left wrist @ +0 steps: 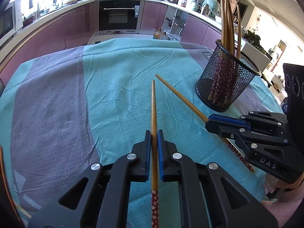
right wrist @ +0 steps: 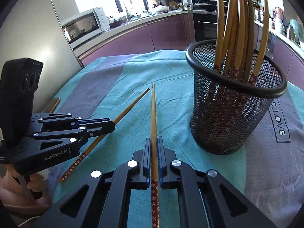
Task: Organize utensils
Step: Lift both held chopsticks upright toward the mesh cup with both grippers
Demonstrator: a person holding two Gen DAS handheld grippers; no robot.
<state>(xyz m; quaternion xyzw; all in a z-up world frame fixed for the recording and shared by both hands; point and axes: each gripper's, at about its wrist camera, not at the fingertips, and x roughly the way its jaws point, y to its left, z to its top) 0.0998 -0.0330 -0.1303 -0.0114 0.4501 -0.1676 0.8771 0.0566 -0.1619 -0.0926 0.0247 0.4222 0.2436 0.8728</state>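
Observation:
My left gripper (left wrist: 154, 133) is shut on a wooden chopstick (left wrist: 153, 106) with a red flowered handle; it points forward over the teal cloth. My right gripper (right wrist: 154, 140) is shut on a second, like chopstick (right wrist: 153, 114). In the left wrist view the right gripper (left wrist: 210, 120) shows at the right with its chopstick (left wrist: 180, 96). In the right wrist view the left gripper (right wrist: 112, 124) shows at the left with its chopstick (right wrist: 131, 104). A black mesh holder (right wrist: 235, 114) with several chopsticks stands upright to the right; it also shows in the left wrist view (left wrist: 226, 79).
The table is covered by a teal and grey cloth (left wrist: 95, 95). Purple kitchen cabinets and an oven (left wrist: 119, 15) stand behind it. A microwave (right wrist: 83, 25) sits on the counter at the left. A thin object (right wrist: 55, 102) lies at the cloth's left edge.

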